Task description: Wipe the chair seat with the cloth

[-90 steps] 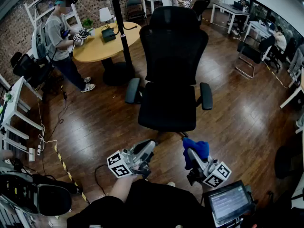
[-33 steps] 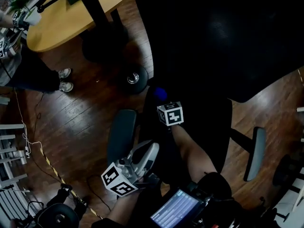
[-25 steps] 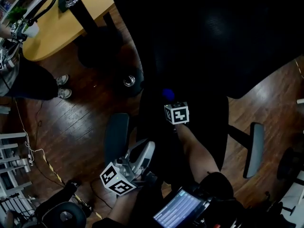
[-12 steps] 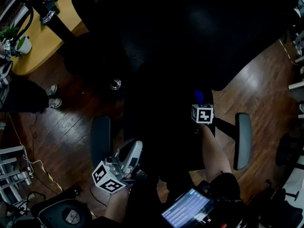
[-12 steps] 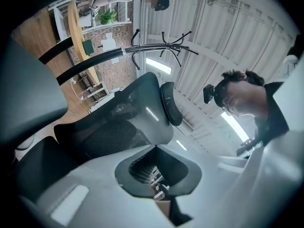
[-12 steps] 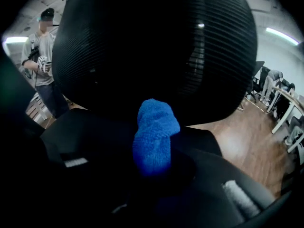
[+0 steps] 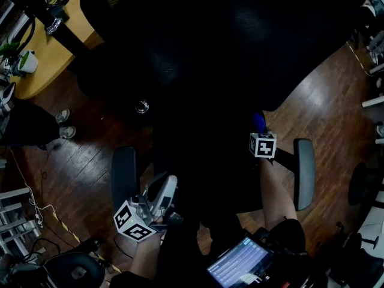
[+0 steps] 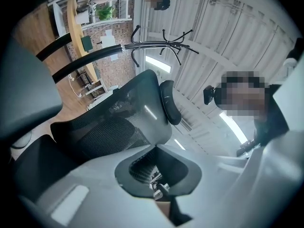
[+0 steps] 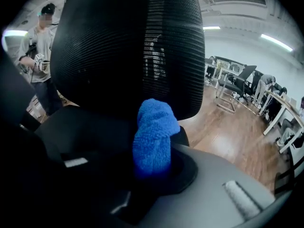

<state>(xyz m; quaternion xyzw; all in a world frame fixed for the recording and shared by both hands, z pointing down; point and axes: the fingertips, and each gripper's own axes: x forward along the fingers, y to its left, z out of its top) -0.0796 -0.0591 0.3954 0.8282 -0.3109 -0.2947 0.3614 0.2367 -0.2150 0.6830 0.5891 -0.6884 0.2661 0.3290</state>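
A black office chair fills the head view, its dark seat (image 7: 204,161) between two armrests. My right gripper (image 7: 260,135) is shut on a blue cloth (image 7: 258,122) and holds it low over the seat's right side, near the right armrest (image 7: 303,173); whether it touches I cannot tell. In the right gripper view the bunched cloth (image 9: 154,137) stands up from the jaws, before the mesh backrest (image 9: 128,46). My left gripper (image 7: 163,191) hangs shut and holds nothing beside the left armrest (image 7: 124,171). The left gripper view looks up at the backrest (image 8: 118,122).
A round wooden table (image 7: 42,65) with a plant pot (image 7: 24,59) stands at the upper left, with a person's shoes (image 7: 63,125) below it. A screen (image 7: 240,267) sits at my chest. Another black chair (image 7: 66,275) is at the bottom left. Wooden floor lies around.
My right gripper has carried the cloth from the seat's left side across to its right side. The left gripper has stayed by the left armrest.
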